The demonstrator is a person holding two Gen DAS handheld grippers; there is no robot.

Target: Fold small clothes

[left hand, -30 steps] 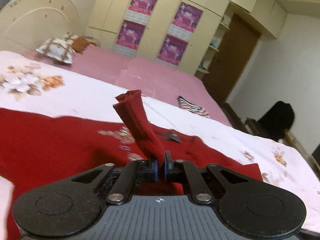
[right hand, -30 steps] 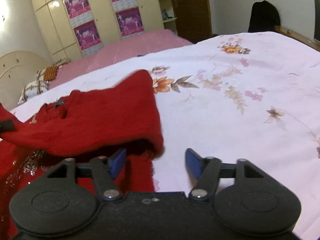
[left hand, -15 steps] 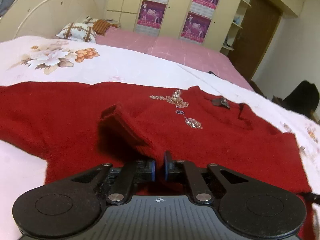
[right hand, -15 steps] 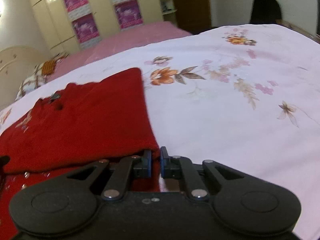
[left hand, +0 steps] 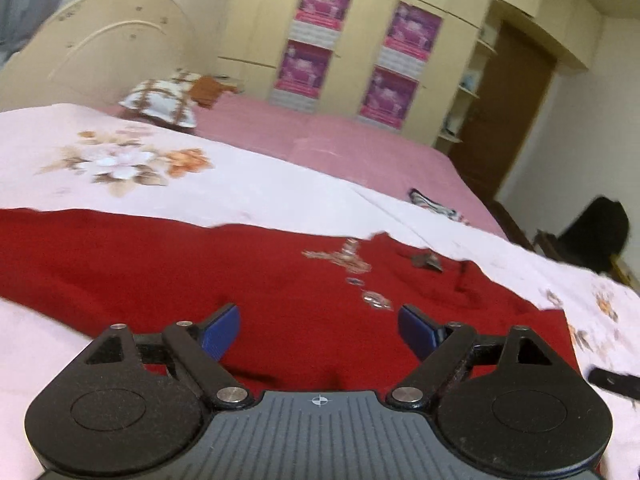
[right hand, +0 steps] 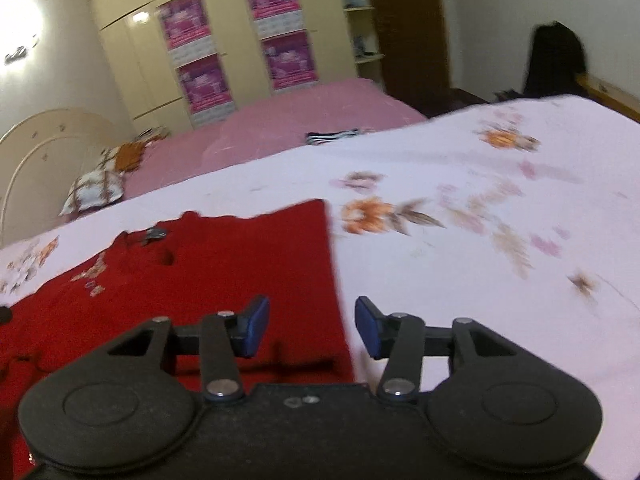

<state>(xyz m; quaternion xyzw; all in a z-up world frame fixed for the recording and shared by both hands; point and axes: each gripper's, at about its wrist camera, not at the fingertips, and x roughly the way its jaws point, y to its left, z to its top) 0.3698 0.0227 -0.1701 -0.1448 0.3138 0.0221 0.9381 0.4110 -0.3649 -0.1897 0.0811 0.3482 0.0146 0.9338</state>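
1. Lying flat on the pale floral bedsheet (left hand: 248, 196), the red sweater (left hand: 200, 272) spreads across the lower middle of the left wrist view, its neckline and beaded trim (left hand: 352, 264) pointing toward the far side of the bed.
2. The left gripper (left hand: 319, 330) hangs over the sweater with its jaws opening, already spread wide; red knit shows in the gap behind the blue pads (left hand: 222, 332), but they press on nothing.
3. The right gripper (right hand: 312, 326) sits over the sweater's straight side edge, its jaws opening too; that edge runs through the gap, and neither pad touches the cloth.
4. In the right wrist view the sweater (right hand: 224, 264) fills the left half, with bare sheet (right hand: 500, 240) to its right.
5. A dark tag (left hand: 426, 260) lies at the neckline.
6. Beyond the sheet a pink bedspread (left hand: 320, 148) stretches to a cream headboard (left hand: 116, 52), where a patterned pillow (left hand: 164, 100) rests.
7. A small striped garment (right hand: 334, 136) lies on the pink spread, well apart from the sweater.
8. Cream wardrobes with purple posters (left hand: 312, 60) line the back wall, beside a brown door (left hand: 512, 112).
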